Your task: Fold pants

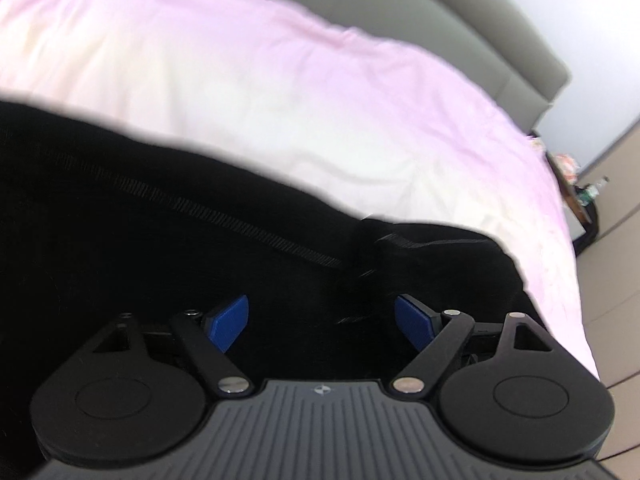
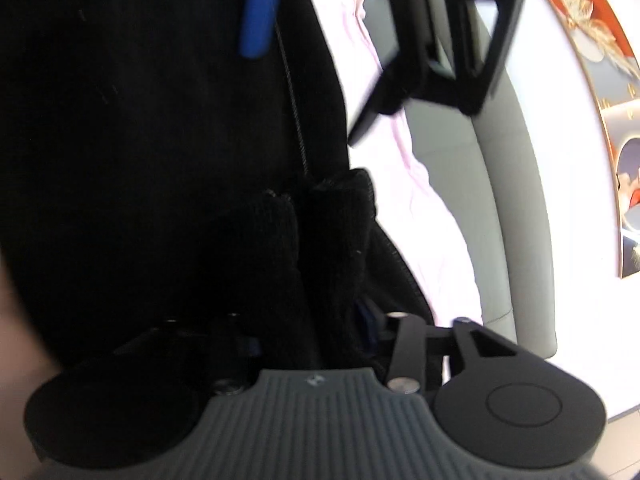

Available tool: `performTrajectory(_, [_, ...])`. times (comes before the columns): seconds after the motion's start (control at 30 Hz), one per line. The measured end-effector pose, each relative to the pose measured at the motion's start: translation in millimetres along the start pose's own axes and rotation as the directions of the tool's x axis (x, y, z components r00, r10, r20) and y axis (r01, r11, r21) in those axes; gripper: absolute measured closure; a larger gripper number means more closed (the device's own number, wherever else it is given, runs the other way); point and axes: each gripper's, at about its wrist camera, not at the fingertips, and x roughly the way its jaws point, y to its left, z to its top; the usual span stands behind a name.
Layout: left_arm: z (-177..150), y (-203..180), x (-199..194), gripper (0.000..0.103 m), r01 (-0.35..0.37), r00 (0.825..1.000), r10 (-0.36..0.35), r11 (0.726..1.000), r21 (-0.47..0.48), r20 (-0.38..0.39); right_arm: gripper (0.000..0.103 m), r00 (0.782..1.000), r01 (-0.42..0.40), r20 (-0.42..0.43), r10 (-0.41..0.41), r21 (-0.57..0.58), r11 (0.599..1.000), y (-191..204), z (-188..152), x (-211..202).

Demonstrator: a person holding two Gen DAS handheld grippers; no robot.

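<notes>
The black pants (image 1: 168, 216) lie on a pink bed sheet (image 1: 248, 92) and fill the lower left of the left wrist view. My left gripper (image 1: 322, 322) is open, its blue pads (image 1: 230, 322) spread over the black cloth. In the right wrist view the pants (image 2: 152, 152) fill the left side, bunched between my right gripper's jaws (image 2: 320, 320), which are shut on a thick fold of the cloth. The left gripper's blue pad (image 2: 258, 16) and black frame (image 2: 452, 52) show at the top of the right wrist view.
A grey headboard (image 1: 472, 36) runs behind the bed. The bed's right edge (image 1: 576, 280) drops to a tiled floor, with a dark side table and small items (image 1: 576, 192) beside it. A red and gold wall picture (image 2: 600, 80) hangs at the right.
</notes>
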Motion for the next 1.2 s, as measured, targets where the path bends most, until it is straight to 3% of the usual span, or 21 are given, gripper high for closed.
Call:
performTrajectory(0.1, [2.1, -23.5, -10.6, 0.006, 0.053, 0.997, -0.057, 0.993, 0.101, 0.042, 0.049, 0.989, -0.146, -0.006, 0.147, 0.097, 0.984, -19.9, -4.8, -28.3])
performTrajectory(0.17, [2.9, -44.3, -8.0, 0.006, 0.067, 0.996, -0.076, 0.981, 0.182, 0.044, 0.051, 0.958, -0.277, -0.024, 0.287, 0.198, 0.94, -34.9, -14.5, -44.2])
performTrajectory(0.27, [4.9, -76.7, 12.6, 0.006, 0.068, 0.996, -0.079, 0.956, 0.285, 0.027, 0.054, 0.915, -0.369, -0.031, 0.403, 0.344, 0.864, -57.9, -34.0, -62.8])
performTrajectory(0.33, [-0.9, -88.6, 32.1, 0.006, 0.07, 0.997, -0.071, 0.948, 0.311, -0.007, 0.054, 0.912, -0.346, -0.016, 0.41, 0.51, 0.788, -82.2, -51.6, -68.8])
performTrajectory(0.4, [-11.2, -88.3, 47.5, 0.006, 0.077, 0.996, -0.058, 0.953, 0.294, -0.073, 0.054, 0.916, -0.294, 0.002, 0.4, 0.684, 0.668, -108.4, -72.2, -70.0])
performTrajectory(0.47, [-22.9, -79.3, 60.0, 0.006, 0.042, 0.988, -0.001, 0.963, 0.267, -0.153, 0.056, 0.936, -0.229, 0.024, 0.352, 0.799, 0.556, -128.8, -89.8, -71.2])
performTrajectory(0.53, [-36.1, -68.0, 74.3, 0.007, 0.019, 0.972, 0.042, 0.967, 0.253, -0.231, 0.058, 0.959, -0.175, 0.032, 0.282, 0.847, 0.502, -141.6, -98.0, -71.7])
performTrajectory(0.63, [-48.7, -56.0, 73.1, 0.006, 0.038, 0.973, 0.021, 0.968, 0.247, -0.232, 0.062, 0.976, -0.152, 0.051, 0.212, 0.856, 0.494, -154.4, -95.7, -63.3])
performTrajectory(0.77, [-46.3, -54.2, 64.2, 0.006, 0.037, 0.968, 0.027, 0.968, 0.249, -0.248, 0.073, 0.975, -0.189, 0.101, 0.199, 0.849, 0.494, -160.4, -87.5, -41.9])
performTrajectory(0.83, [-45.9, -53.8, 62.9, 0.006, 0.035, 0.966, 0.031, 0.967, 0.253, -0.255, 0.075, 0.969, -0.193, 0.09, 0.229, 0.854, 0.482, -160.3, -91.6, -23.8])
performTrajectory(0.9, [-47.2, -54.7, 64.3, 0.006, 0.032, 0.966, 0.04, 0.963, 0.269, -0.255, 0.074, 0.946, -0.198, 0.047, 0.322, 0.867, 0.458, -153.9, -106.2, 7.7])
performTrajectory(0.93, [-49.9, -54.1, 64.6, 0.006, 0.031, 0.966, 0.044, 0.959, 0.282, -0.255, 0.074, 0.93, -0.204, 0.032, 0.366, 0.872, 0.444, -137.2, -129.1, 21.7])
performTrajectory(0.97, [-52.7, -53.9, 64.9, 0.005, 0.034, 0.967, 0.045, 0.954, 0.298, -0.252, 0.074, 0.929, -0.208, 0.036, 0.368, 0.873, 0.442, -128.1, -134.8, 21.2])
performTrajectory(1.03, [-57.1, -54.8, 66.4, 0.004, 0.03, 0.969, 0.051, 0.946, 0.323, -0.24, 0.074, 0.938, -0.22, 0.056, 0.342, 0.858, 0.465, -106.4, -155.5, 13.1])
performTrajectory(1.1, [-57.7, -57.4, 66.9, 0.003, 0.015, 0.971, 0.063, 0.946, 0.324, -0.229, 0.074, 0.947, -0.213, 0.066, 0.315, 0.862, 0.46, -110.2, -159.3, 21.8])
performTrajectory(1.2, [-55.6, -57.2, 60.2, 0.004, 0.009, 0.972, 0.061, 0.955, 0.297, -0.228, 0.074, 0.947, -0.197, 0.037, 0.318, 0.85, 0.488, -111.0, -152.8, 18.6])
